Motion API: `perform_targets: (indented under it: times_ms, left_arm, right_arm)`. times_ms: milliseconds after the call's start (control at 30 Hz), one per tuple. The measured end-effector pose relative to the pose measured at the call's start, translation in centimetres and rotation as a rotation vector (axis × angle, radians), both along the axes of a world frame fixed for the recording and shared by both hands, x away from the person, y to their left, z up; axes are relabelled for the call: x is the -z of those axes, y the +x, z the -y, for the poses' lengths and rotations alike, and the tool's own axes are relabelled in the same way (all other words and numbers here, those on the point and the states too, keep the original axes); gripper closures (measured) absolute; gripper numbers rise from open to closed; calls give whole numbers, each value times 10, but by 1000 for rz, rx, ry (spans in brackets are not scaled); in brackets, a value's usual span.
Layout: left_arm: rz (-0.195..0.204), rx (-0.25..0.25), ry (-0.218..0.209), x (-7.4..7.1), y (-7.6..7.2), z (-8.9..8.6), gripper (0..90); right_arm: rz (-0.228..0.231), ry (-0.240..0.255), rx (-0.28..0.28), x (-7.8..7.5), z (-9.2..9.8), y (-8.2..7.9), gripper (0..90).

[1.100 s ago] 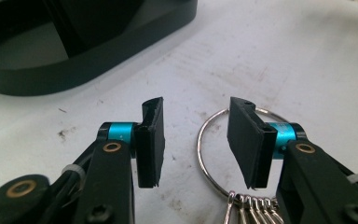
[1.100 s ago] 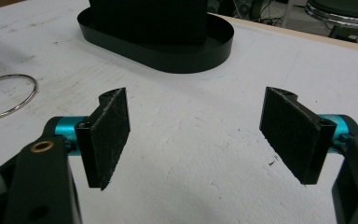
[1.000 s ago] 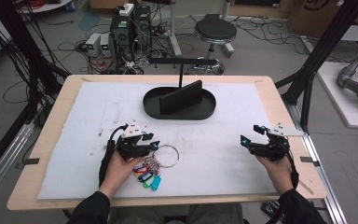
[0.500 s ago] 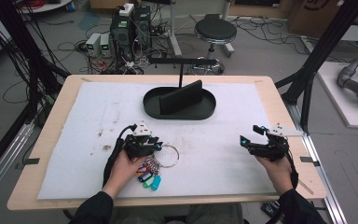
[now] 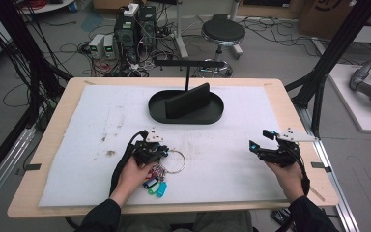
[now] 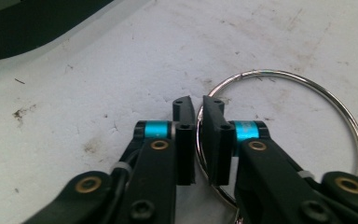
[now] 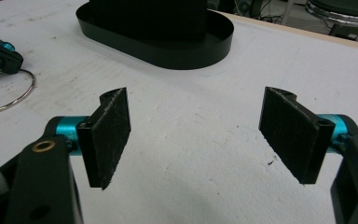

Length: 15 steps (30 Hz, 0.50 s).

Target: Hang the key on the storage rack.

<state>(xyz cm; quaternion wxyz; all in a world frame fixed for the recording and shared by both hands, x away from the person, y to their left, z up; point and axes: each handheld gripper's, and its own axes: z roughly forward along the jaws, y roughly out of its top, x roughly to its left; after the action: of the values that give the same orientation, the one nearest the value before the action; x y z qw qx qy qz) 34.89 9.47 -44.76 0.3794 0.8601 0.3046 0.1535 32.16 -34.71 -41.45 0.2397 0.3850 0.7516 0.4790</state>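
The left tool (image 6: 198, 140) has just been closing, and its jaws now pinch the thin wire of the big key ring (image 6: 307, 88), which lies flat on the white mat (image 5: 96, 130) of the bench near the person, with colored key tags (image 5: 154, 186) bunched beside the hand. The right tool (image 7: 214, 135) hangs wide open with nothing in it, well apart from the ring. The wire is thin and smooth, so I think it could slip out when lifted, and the heavy tags could swing and pull it loose.

No lettering, label, brand, number or sign can be read anywhere in these views.
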Motion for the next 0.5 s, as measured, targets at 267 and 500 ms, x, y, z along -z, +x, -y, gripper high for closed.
perform_targets:
  times_ms: [267,500]
  left_arm:
    - [20,5,-5,-4,-3,0,860]
    - [81,23,-99,-18,-8,-8,862]
  right_arm:
    - [2,3,-1,0,-1,0,252]
    - [1,4,-5,0,-2,1,252]
